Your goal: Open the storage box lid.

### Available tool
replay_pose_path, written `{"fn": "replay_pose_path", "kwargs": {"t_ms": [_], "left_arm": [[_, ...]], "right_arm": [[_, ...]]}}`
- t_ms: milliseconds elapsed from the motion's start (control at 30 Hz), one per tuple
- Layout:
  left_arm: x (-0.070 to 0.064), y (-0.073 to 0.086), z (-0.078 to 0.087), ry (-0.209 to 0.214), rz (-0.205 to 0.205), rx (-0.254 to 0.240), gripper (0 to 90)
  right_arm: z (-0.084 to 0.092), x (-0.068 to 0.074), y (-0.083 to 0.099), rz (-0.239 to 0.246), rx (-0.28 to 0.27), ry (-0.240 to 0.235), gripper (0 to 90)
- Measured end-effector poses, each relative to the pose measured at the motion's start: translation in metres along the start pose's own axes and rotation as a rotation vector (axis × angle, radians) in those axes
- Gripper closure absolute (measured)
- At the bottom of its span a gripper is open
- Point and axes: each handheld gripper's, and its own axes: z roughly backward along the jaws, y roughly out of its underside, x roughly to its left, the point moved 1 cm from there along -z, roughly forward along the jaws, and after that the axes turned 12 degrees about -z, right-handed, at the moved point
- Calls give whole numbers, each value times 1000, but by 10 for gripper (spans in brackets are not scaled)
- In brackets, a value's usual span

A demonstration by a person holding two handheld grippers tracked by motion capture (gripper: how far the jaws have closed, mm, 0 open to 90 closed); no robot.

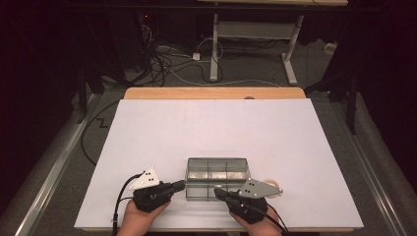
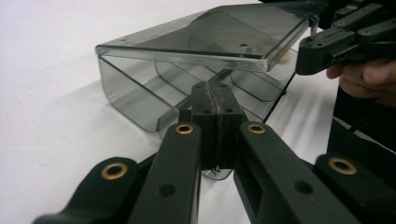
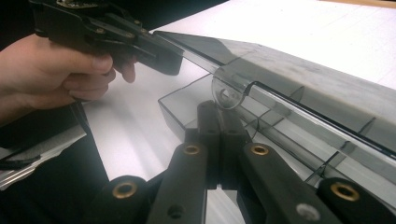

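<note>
A smoky clear plastic box [image 1: 216, 169] with inner dividers lies near the table's front edge. Its lid [image 2: 224, 37] stands slightly raised above the body [image 2: 126, 93]. My left gripper [image 1: 182, 185] is shut, its tips [image 2: 215, 91] against the box's left end just under the lid's edge. My right gripper [image 1: 217, 191] is also shut, its tips [image 3: 218, 108] right below the lid's round tab [image 3: 228, 93] on the front side. From the left gripper view the right gripper [image 2: 303, 58] touches the lid's far corner. I cannot see anything clamped between either pair of jaws.
The box rests on a white sheet [image 1: 211, 128] over a wooden table [image 1: 211, 92]. A pale loop [image 1: 271, 181] lies beside the right hand. Beyond the table are cables on the floor [image 1: 167, 59] and a white desk frame [image 1: 255, 34].
</note>
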Motion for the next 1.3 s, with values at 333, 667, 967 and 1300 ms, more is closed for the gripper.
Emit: {"fn": "replay_pose_path", "kwargs": {"t_ms": [333,667,967,1300], "left_arm": [[2,-4,-13,11,11,-8,878],[5,-6,-14,8,0,-9,878],[10,-9,-14,11,-13,-13,878],[18,-11,-15,7,-11,-19,878]], "right_arm": [[-1,0,2,-1,9,-7,900],[5,-2,7,9,14,15,900],[21,-15,12,-1,0,73,900],[43,-31,18,-24,-25,153,900]]}}
